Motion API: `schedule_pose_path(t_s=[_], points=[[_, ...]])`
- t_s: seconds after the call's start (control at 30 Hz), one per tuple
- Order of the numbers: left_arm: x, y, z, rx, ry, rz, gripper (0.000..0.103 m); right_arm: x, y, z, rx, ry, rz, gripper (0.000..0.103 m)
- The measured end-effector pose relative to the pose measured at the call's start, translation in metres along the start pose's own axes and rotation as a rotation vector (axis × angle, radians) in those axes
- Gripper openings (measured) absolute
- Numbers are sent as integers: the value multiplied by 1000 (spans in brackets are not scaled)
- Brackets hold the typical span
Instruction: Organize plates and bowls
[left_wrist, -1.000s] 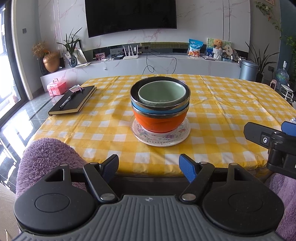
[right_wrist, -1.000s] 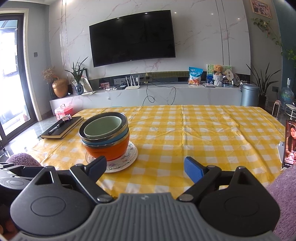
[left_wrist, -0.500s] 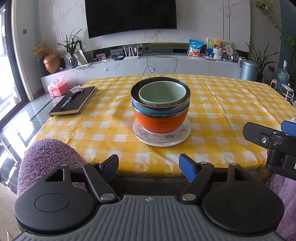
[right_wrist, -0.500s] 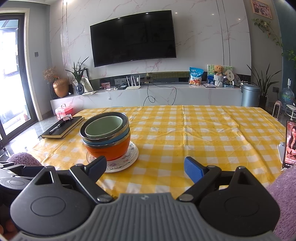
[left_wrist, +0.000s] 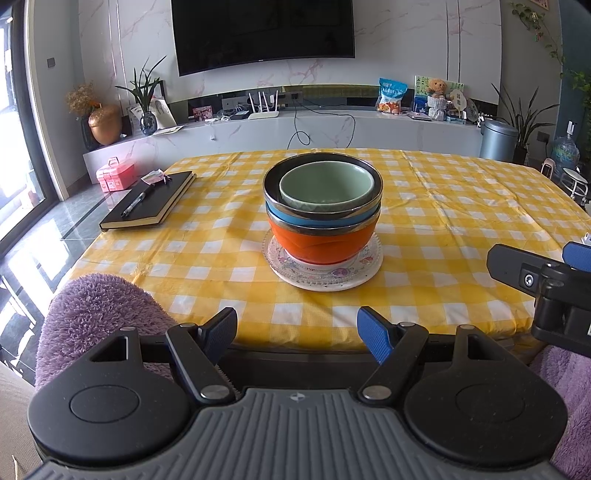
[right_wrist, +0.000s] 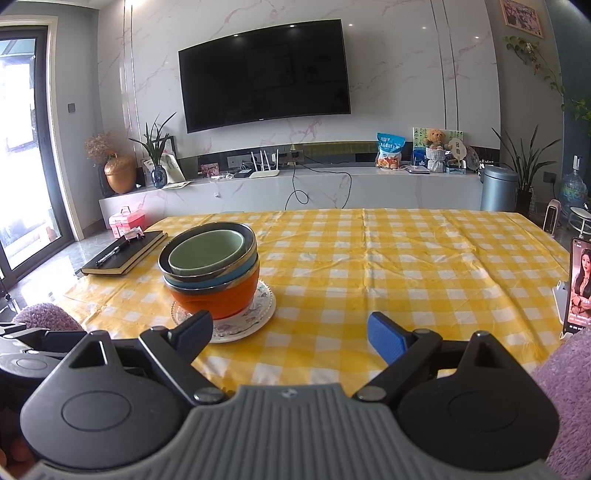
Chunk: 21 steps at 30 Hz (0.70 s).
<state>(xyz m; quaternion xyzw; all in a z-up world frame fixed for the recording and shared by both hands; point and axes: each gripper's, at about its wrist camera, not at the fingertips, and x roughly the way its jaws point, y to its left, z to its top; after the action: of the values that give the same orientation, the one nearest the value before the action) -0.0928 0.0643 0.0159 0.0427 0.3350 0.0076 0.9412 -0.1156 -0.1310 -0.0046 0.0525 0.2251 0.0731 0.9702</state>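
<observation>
A stack of nested bowls stands on a patterned plate (left_wrist: 321, 275) (right_wrist: 258, 314) on the yellow checked table. An orange bowl (left_wrist: 321, 242) (right_wrist: 218, 295) is at the bottom, a blue one (left_wrist: 321, 220) (right_wrist: 214, 282) above it, then a dark steel-rimmed bowl holding a pale green bowl (left_wrist: 327, 186) (right_wrist: 207, 253). My left gripper (left_wrist: 297, 330) hangs open at the table's near edge, straight in front of the stack, with nothing between its fingers. My right gripper (right_wrist: 291, 332) is open too, to the right of the stack and short of it.
A black notebook (left_wrist: 151, 201) (right_wrist: 123, 253) with a pen lies at the table's far left. A phone on a stand (right_wrist: 580, 284) sits at the right edge. Purple fuzzy chair backs (left_wrist: 92, 317) (right_wrist: 569, 398) flank the grippers. The right gripper's body (left_wrist: 543, 284) shows in the left wrist view.
</observation>
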Motion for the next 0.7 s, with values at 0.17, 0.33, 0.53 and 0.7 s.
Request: schedule_pose_path(t_s=[0.17,0.33,0.53,0.7], points=[[-1,0,0,-1,-1,0,87,0,0,0,0,1,-1,90],[0,0,0,-1,-1,0,87,0,0,0,0,2,-1,90],[-1,1,-1,-2,0,-2,87,1,-1,-1,-1,5,-3,90],[-1,1,-1,-1,0,-1,87,1,-1,-1,-1,4,-3,90]])
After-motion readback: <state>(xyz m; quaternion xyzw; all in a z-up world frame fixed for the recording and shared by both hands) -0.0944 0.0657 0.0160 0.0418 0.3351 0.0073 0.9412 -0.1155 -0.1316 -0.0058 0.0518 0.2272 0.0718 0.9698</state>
